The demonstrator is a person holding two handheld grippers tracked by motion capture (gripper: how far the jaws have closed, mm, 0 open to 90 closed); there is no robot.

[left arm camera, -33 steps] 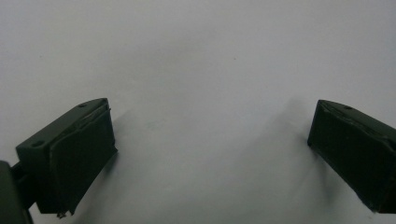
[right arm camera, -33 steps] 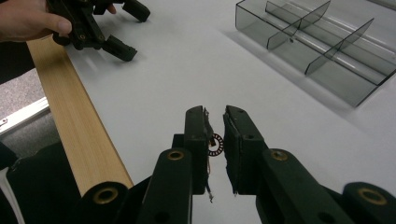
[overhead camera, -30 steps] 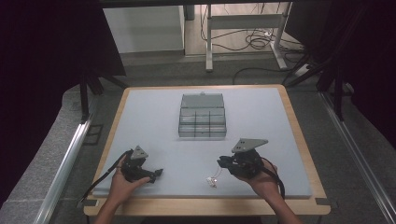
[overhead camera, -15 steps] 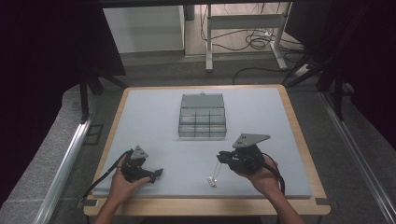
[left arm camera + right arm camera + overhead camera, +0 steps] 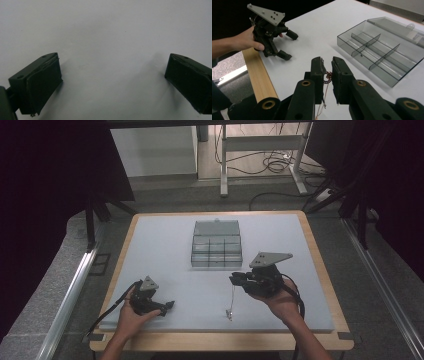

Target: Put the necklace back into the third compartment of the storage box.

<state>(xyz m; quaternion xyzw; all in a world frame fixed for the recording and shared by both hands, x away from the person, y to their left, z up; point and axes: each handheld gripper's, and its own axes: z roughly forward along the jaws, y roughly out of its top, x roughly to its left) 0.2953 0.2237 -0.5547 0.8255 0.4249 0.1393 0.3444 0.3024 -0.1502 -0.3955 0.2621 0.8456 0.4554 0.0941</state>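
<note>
Both grippers low: right gripper (image 5: 327, 72) pinching necklace (image 5: 231, 301) (dangling), left gripper (image 5: 167, 306) agape.

Near, low in the right gripper view: right gripper (image 5: 327, 75), black jaws nearly closed, pinching a small coiled spring (image 5: 327, 77) on a thin wire (image 5: 323, 97) hanging down toward the white table (image 5: 317, 27). Far right: clear plastic box (image 5: 382, 50), lid open, split by dividers into compartments, apparently empty. Far left: left gripper (image 5: 288, 45) held in a hand (image 5: 244, 40), jaws apart above the white surface, grey three-cornered plate on top, just beside the table's wooden edge (image 5: 258, 75).
</note>
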